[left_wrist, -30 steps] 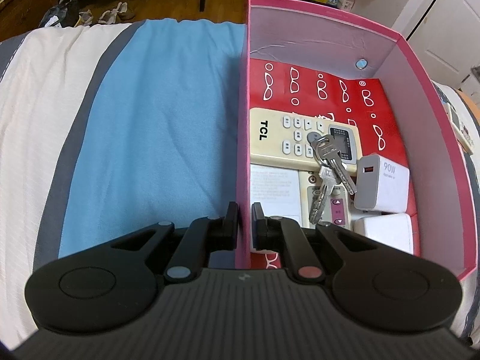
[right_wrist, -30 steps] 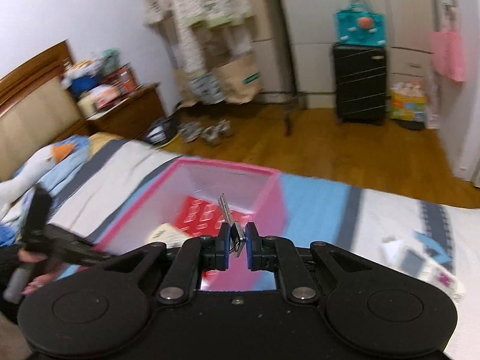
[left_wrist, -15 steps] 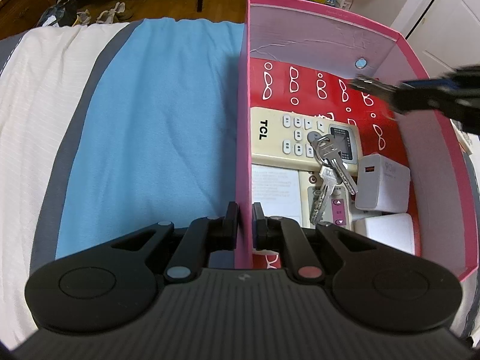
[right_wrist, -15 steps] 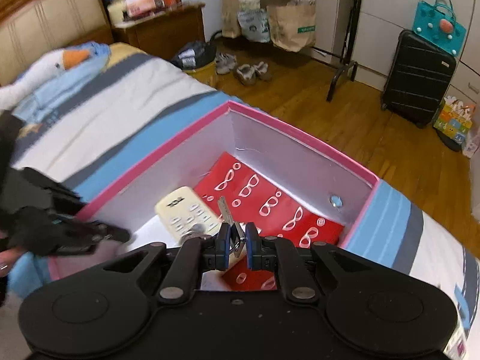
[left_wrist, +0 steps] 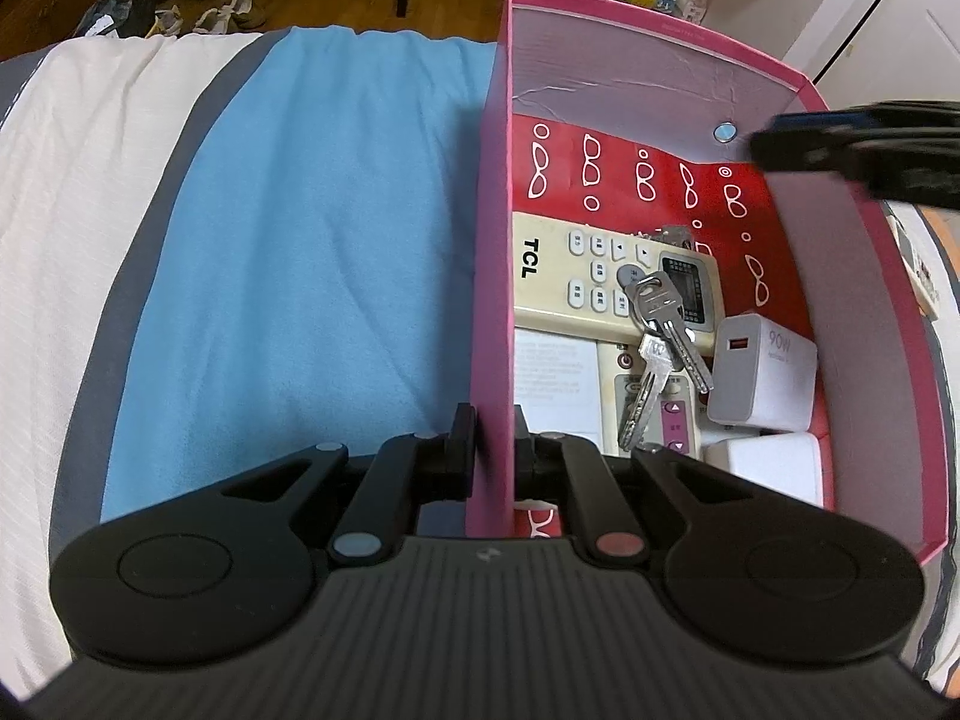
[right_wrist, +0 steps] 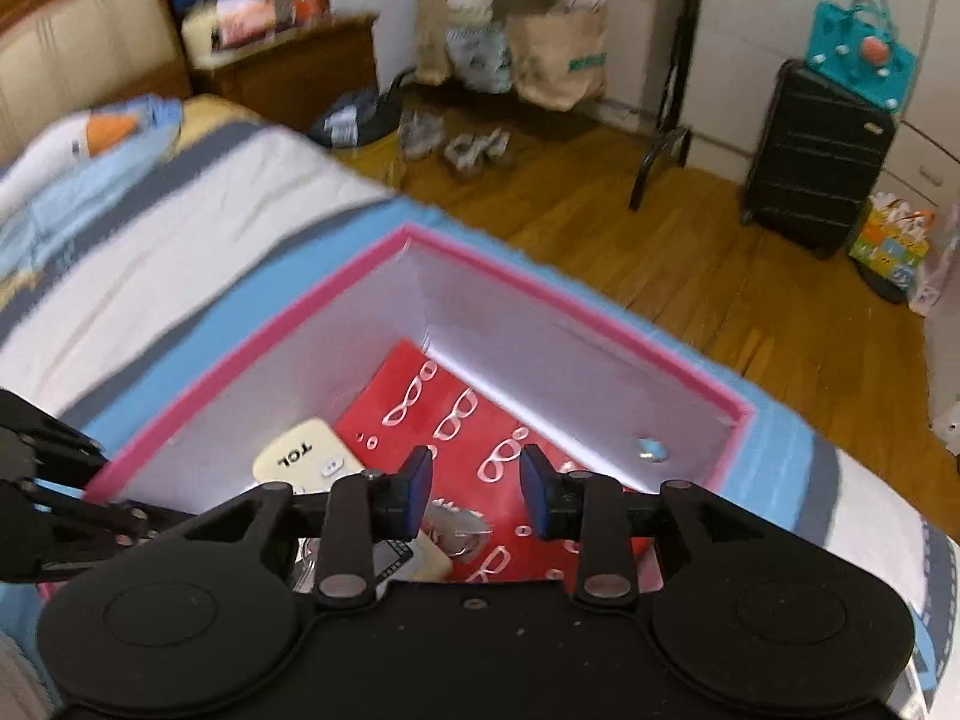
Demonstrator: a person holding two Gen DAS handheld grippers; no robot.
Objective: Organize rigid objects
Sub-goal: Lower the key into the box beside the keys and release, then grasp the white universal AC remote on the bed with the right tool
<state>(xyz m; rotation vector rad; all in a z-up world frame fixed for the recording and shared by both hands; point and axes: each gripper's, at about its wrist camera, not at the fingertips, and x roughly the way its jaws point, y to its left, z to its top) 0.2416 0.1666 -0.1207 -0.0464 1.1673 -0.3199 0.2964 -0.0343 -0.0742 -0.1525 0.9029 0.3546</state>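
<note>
Our left gripper (left_wrist: 491, 441) stays clamped on the near wall of the pink box (left_wrist: 624, 60) on the bed (left_wrist: 312, 228). Our right gripper (right_wrist: 475, 495) hangs over the box — its fingers have just been opening, nothing between them — and the key (right_wrist: 459, 525) lies below at 6 o'clock, beside the TCL remote (right_wrist: 300, 456).

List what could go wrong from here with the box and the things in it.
1. The left gripper pinches only the thin side wall of the pink box; a tug could bend it or tip it on the soft bed.
2. The right gripper has just been opening, nothing between its pads; the dropped key lies right under it and could be knocked on the way out.
</note>
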